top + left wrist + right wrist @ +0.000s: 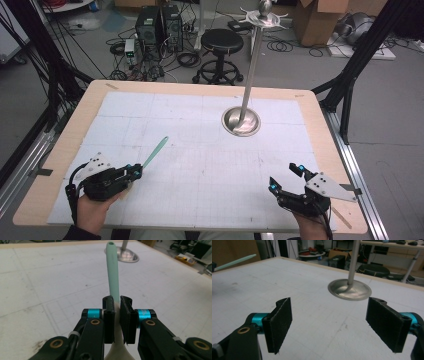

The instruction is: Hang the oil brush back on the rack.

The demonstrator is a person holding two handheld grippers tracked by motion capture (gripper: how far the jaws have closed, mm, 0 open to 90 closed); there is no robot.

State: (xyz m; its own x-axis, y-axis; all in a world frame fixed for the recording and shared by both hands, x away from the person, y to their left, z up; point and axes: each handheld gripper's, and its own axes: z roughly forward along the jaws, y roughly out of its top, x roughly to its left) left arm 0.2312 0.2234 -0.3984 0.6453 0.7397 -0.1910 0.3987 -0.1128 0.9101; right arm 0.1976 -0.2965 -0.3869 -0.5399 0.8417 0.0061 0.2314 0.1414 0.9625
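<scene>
**Left gripper clamped on spatula, right gripper wide**

Left gripper (pixel 134 172) sits near the table's (pixel 65 145) front-left corner, jaws narrowed and pressing on a mint-green spatula (pixel 113 272) — its handle angles up and away toward the table centre. Metal stand (pixel 241 121) rises from its round base near the far edge. Right gripper (pixel 285 177), near the front-right corner, holds nothing — jaws wide apart.

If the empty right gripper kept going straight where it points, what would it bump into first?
Probably the round shiny metal base of the tall silver stand. The open right gripper looks across bare white table mat toward it, though it might slide just left of the base; depth is hard to judge.
</scene>
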